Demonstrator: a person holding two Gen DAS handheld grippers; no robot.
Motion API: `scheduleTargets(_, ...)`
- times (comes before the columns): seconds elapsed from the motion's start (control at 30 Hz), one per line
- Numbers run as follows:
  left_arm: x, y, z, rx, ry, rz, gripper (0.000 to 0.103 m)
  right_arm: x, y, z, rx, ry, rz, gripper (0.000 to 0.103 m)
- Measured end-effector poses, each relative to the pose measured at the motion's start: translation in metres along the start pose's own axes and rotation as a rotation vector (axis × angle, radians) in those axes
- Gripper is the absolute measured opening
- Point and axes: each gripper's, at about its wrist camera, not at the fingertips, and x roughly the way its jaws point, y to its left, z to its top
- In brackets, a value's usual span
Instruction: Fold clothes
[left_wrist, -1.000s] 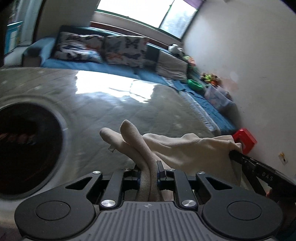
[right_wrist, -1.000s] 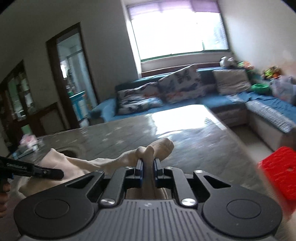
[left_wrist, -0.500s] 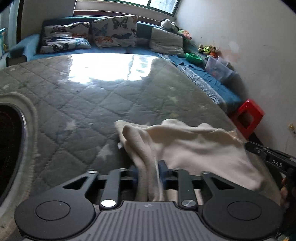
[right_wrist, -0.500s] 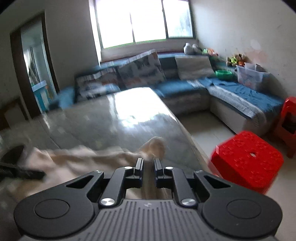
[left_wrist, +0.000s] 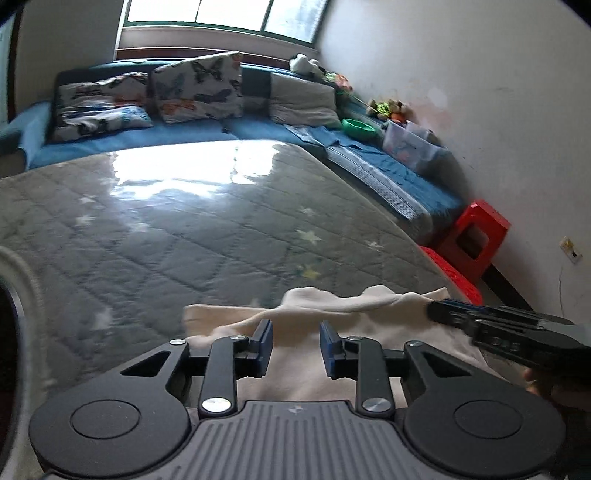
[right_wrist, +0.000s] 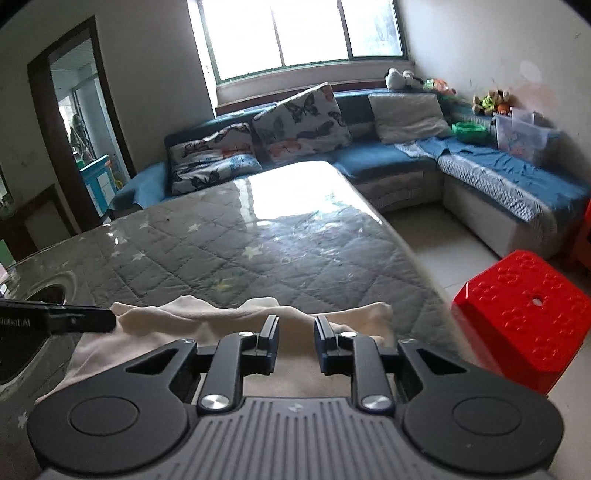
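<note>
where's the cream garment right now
The cream garment lies on the quilted grey table at its near right edge, just ahead of both open grippers.

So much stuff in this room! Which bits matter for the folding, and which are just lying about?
Part of the job:
cream garment
left gripper, open
right gripper, open
quilted grey surface

Just lying about:
red stool
butterfly cushions
blue sofa
green bowl

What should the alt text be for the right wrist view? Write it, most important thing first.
The right tool hangs open just above a cream cloth lying rumpled on a grey quilted table, gripping nothing. The left tool reaches in from the left edge at the cloth's far corner. Behind are a blue sofa with cushions, a window, and a red stool.
</note>
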Motion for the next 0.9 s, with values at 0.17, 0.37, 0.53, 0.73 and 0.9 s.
scheduleTargets(0.17, 0.013, -0.003, 0.002, 0.003, 0.009, -0.004, 0.029, 0.023, 0.003, -0.005, -0.007, 0.023, -0.022, 0.020)
scheduleTargets(0.37, 0.021, -0.005, 0.001, 0.008, 0.013, -0.001, 0.030, 0.023, 0.010, -0.005, -0.044, 0.016, -0.041, 0.026)
scheduleTargets(0.53, 0.026, -0.008, -0.001, 0.016, 0.014, 0.002, 0.030, -0.002, 0.025, -0.010, -0.101, 0.004, 0.004, 0.033)
scheduleTargets(0.73, 0.013, -0.023, -0.009, 0.058, -0.001, -0.013, 0.030, -0.026, 0.060, -0.031, -0.224, 0.005, 0.070, 0.036)
scheduleTargets(0.9, 0.017, -0.030, -0.018, 0.082, 0.013, 0.006, 0.030, -0.037, 0.083, -0.055, -0.320, -0.012, 0.054, 0.036)
